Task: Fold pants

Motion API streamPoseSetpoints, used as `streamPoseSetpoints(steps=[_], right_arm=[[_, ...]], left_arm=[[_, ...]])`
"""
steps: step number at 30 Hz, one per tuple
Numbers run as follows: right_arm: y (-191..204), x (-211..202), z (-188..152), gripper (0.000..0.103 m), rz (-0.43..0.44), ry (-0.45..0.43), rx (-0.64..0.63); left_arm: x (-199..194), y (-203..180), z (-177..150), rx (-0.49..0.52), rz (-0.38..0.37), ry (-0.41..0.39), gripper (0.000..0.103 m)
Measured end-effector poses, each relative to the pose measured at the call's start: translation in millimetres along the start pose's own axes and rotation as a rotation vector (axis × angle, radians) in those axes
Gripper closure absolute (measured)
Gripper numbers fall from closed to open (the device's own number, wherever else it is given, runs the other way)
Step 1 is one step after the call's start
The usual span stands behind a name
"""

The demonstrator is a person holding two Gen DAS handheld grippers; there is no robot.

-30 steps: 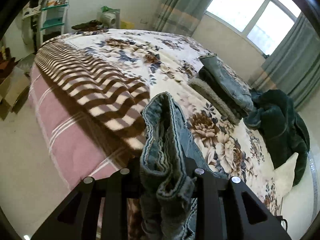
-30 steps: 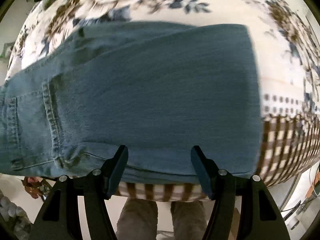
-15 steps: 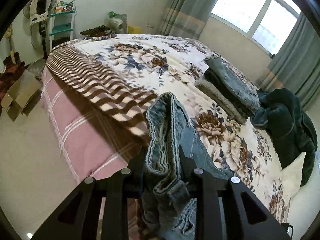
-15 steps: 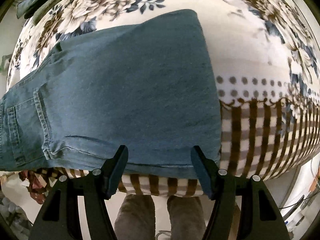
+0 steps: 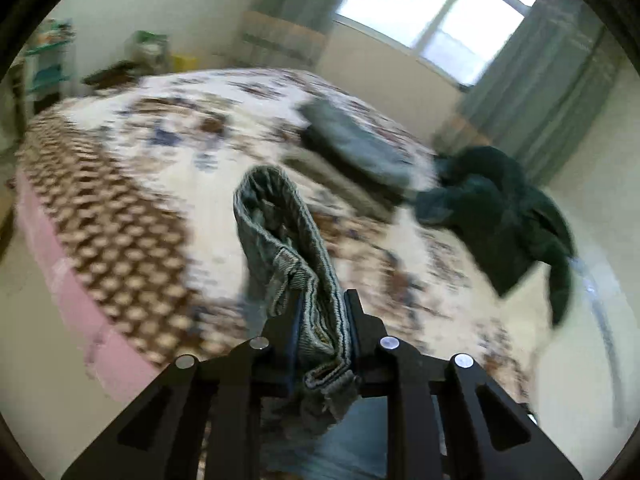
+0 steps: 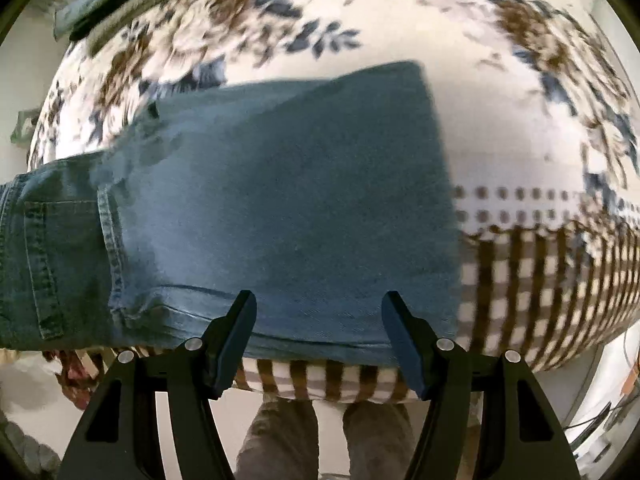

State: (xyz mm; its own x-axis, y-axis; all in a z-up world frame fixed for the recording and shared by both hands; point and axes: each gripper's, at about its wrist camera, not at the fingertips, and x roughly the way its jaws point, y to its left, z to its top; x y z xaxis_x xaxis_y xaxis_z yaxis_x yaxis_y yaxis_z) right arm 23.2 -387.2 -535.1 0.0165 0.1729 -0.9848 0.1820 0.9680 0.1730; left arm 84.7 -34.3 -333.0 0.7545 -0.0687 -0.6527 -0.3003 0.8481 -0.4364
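Floral cream bedding covers the bed (image 5: 224,120), with a brown-checked band along its near edge and pink fabric below. A window (image 5: 436,12) with grey-green curtains stands behind. The blue denim pants (image 6: 280,208) lie flat by the bed's edge. A dark green garment (image 5: 508,216) and folded clothes (image 5: 352,144) sit farther back. The left gripper (image 5: 322,312) is closing, pinching the pants' bunched waistband. The right gripper (image 6: 320,332) hangs wide apart above the pants, gripping nothing.
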Motion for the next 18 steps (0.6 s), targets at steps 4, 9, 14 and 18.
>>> streamPoseSetpoints(steps=[4,9,14,18], right_arm=[[-43.7,-19.5,-6.7,0.036,-0.022,-0.027,0.081],[-108.6,-26.1,-22.0,0.036,-0.066,-0.012,0.191],[-145.9,-37.8,-27.2,0.036,-0.008,-0.036,0.260],[-135.3,-45.2,-9.5,0.035,0.164,-0.068,0.247]], left_arm=[[20.8,-72.4,-25.6,0.062,-0.203,0.125,0.086],[55.5,-172.3,-82.3,0.263,-0.433,0.353,0.093],[77.1,-187.8,-88.8,0.343,-0.299,0.451,0.073],[91.9,-144.7,-69.8,0.357,-0.115,0.418,0.032]])
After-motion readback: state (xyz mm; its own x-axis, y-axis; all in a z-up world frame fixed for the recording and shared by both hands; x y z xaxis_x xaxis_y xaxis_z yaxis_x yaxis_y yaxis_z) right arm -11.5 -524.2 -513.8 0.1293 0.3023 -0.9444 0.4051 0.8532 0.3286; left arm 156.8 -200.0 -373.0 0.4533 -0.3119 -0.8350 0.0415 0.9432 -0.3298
